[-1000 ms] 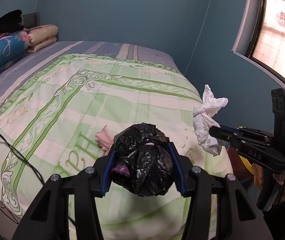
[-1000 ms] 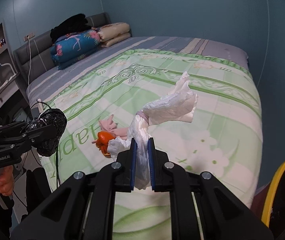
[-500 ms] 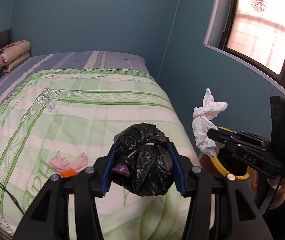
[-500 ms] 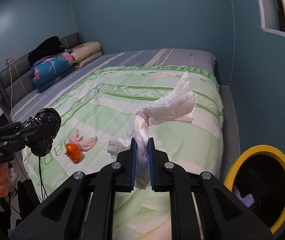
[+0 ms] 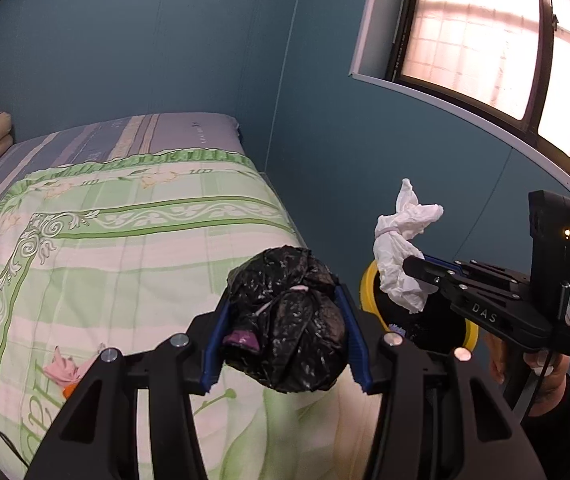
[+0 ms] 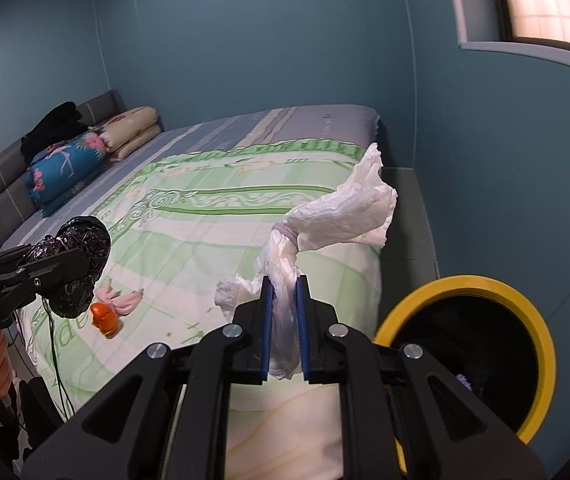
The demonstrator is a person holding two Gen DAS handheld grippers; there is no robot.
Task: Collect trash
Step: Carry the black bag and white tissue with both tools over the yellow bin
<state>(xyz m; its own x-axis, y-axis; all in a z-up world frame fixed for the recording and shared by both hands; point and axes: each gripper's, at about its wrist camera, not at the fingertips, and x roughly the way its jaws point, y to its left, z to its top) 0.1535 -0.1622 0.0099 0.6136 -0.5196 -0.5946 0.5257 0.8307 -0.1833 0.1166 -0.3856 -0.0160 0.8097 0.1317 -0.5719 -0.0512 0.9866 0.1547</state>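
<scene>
Beside a green-quilted bed [image 6: 213, 216], the left gripper [image 5: 285, 338] clamps a crumpled black plastic bag [image 5: 285, 320] while the right gripper [image 6: 284, 320] pinches a tied white tissue bundle [image 6: 325, 220] near a yellow-rimmed black bin [image 6: 481, 284].

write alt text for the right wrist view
The right tongs pinch a white tied bag above the foot of a bed with a green quilt, beside a yellow-rimmed bin. At left, the left tongs hold a black bag; pink and orange scraps lie on the quilt.
</scene>
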